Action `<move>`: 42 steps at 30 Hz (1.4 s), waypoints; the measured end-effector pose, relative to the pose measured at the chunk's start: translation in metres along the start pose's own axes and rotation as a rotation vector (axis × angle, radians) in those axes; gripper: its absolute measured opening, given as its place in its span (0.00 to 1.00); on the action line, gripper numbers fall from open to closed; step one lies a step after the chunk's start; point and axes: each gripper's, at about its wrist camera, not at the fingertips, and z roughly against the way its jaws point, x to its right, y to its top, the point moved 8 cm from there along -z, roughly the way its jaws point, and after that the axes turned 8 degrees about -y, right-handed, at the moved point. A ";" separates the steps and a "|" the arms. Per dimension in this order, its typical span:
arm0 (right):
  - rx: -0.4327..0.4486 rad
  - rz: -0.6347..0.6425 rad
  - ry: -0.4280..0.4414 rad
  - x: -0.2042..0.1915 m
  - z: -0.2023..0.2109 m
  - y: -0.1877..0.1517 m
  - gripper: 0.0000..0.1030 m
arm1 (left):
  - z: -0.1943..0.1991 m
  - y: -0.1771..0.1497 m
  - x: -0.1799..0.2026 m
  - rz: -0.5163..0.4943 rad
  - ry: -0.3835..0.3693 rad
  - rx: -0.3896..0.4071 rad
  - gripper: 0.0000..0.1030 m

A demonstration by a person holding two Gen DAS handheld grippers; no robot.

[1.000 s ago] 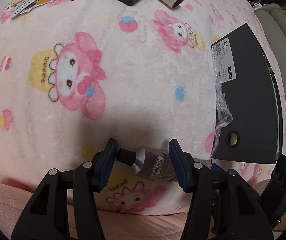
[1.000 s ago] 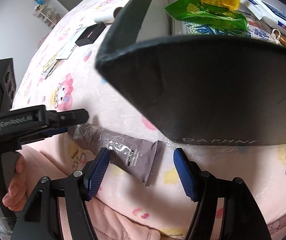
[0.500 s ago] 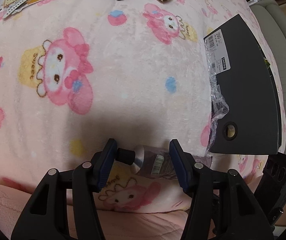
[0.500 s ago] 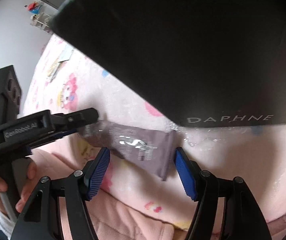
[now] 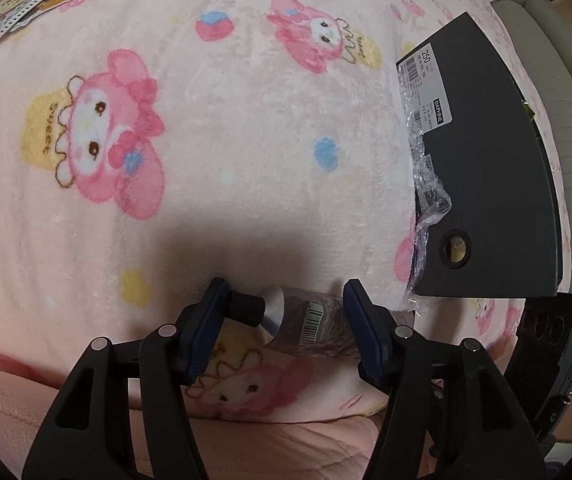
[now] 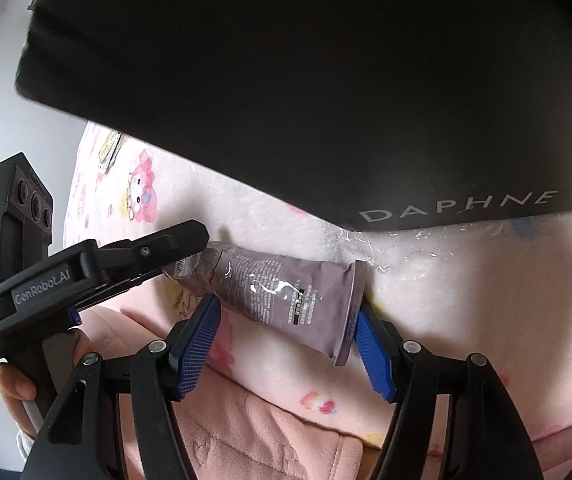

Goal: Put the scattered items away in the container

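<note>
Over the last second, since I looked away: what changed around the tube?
The right gripper closed in on the grey tube, its crimped end now by the right finger; the black box fills more of its view. The left gripper, open, kept straddling the cap end.

The black box (image 6: 326, 100) bears the word "DAPHNE" in pale capitals along its near side. On its left end, a white sticker (image 5: 426, 88) shows a barcode, the large number "250" and a small dark strip reading "DAPHNE"; the finer print there is too small to read. The pink blanket (image 5: 245, 128) has "Sweet" written in brown beside its cartoon rabbits. The left gripper (image 6: 189, 240) carries "GenRobot.AI" in grey letters on its body. The mauve tube (image 6: 281, 292) has a barcode near its cap and lines of white print, none legible.
</note>
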 end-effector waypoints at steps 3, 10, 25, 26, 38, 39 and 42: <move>0.020 0.029 -0.024 -0.001 0.007 -0.004 0.62 | 0.007 0.001 0.004 -0.019 -0.015 0.029 0.54; 0.069 0.051 -0.021 -0.002 0.032 -0.012 0.62 | 0.027 -0.002 0.015 -0.031 -0.088 0.094 0.52; 0.228 0.056 0.062 -0.006 0.107 -0.009 0.62 | 0.102 -0.019 0.070 -0.078 -0.171 0.250 0.50; 0.241 0.057 0.052 -0.003 0.107 -0.008 0.62 | 0.102 -0.015 0.078 -0.090 -0.173 0.252 0.50; 0.369 0.035 -0.041 -0.027 0.163 0.126 0.62 | 0.081 0.047 0.176 -0.204 -0.221 0.246 0.50; 0.380 0.030 -0.044 -0.022 0.167 0.136 0.62 | 0.075 0.051 0.184 -0.210 -0.226 0.238 0.51; 0.393 0.013 -0.069 0.000 0.178 0.153 0.62 | 0.048 0.061 0.209 -0.229 -0.235 0.197 0.51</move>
